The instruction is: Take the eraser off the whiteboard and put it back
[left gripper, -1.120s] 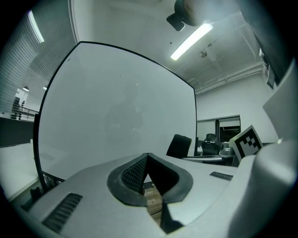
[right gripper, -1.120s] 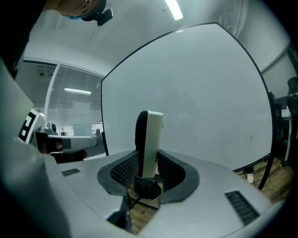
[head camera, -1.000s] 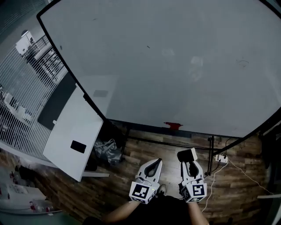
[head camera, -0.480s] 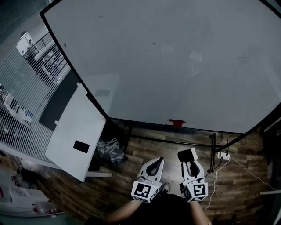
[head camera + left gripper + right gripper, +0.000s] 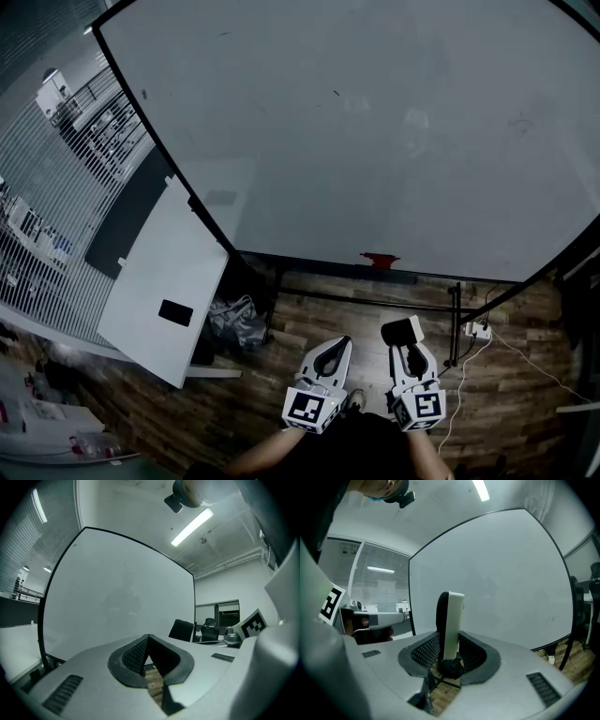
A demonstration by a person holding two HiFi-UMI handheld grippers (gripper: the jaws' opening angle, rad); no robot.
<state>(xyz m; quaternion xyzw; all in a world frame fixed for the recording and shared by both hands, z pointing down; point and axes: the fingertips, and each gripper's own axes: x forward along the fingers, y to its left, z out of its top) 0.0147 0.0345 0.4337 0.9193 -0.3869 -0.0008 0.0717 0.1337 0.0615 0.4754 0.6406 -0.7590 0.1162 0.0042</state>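
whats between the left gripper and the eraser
Head view: only bare brown wood-plank floor between the shut left gripper and the white, black-felted block eraser.

The whiteboard (image 5: 375, 141) is white, edged black, with a red piece (image 5: 380, 260) at its near edge. The eraser (image 5: 452, 620) is white with a black backing. The floor (image 5: 309, 319) shows brown wood planks.

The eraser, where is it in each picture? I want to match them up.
Head view: the eraser is low, right of middle, sticking out of the right gripper.
Left gripper view: I cannot find it in this picture.
Right gripper view: it is in the centre, upright, pinched between the jaws.
Shared landmark: the whiteboard, big and pale behind everything in all three views.
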